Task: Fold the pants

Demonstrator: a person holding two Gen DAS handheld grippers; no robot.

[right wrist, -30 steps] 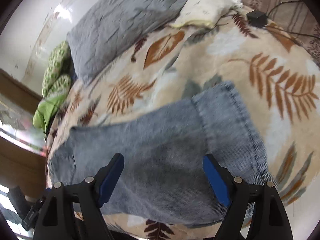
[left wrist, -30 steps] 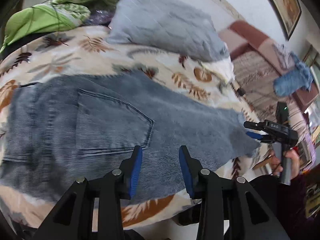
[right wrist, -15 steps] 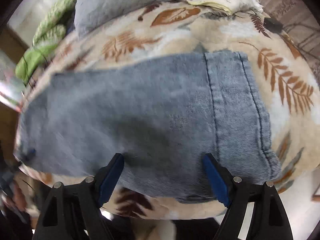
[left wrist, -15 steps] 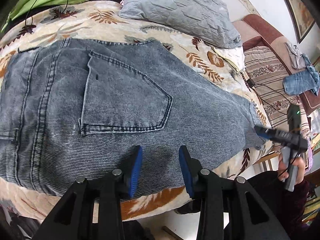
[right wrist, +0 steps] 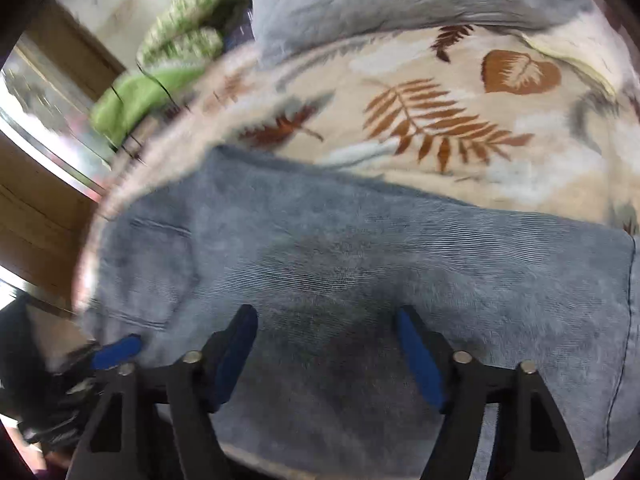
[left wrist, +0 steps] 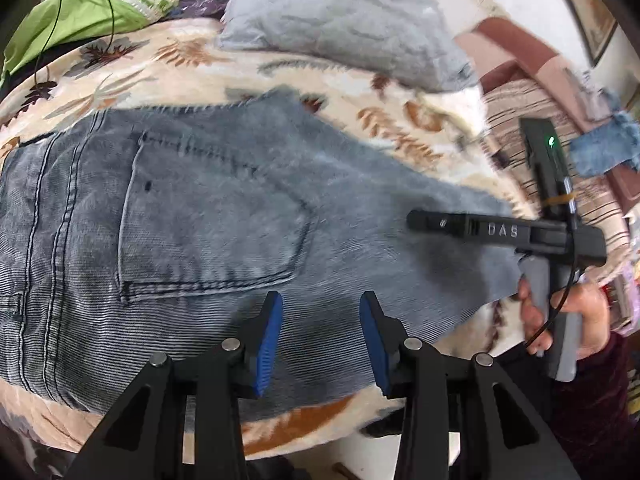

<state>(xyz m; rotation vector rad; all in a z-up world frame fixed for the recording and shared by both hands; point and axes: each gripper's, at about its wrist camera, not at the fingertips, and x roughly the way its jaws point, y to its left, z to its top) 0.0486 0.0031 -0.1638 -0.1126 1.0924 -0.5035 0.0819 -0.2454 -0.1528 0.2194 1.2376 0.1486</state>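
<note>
Faded grey-blue corduroy pants (left wrist: 208, 216), already doubled leg on leg, flat along the near edge of the leaf-print bedspread (left wrist: 200, 64). Right gripper (right wrist: 326, 354), wide apart and empty, now shifted from hem toward mid-leg; left gripper (left wrist: 318, 334), narrower and empty, over the seat. Crosswise fold seemingly next. Hem cut off, edges blurred.
</note>
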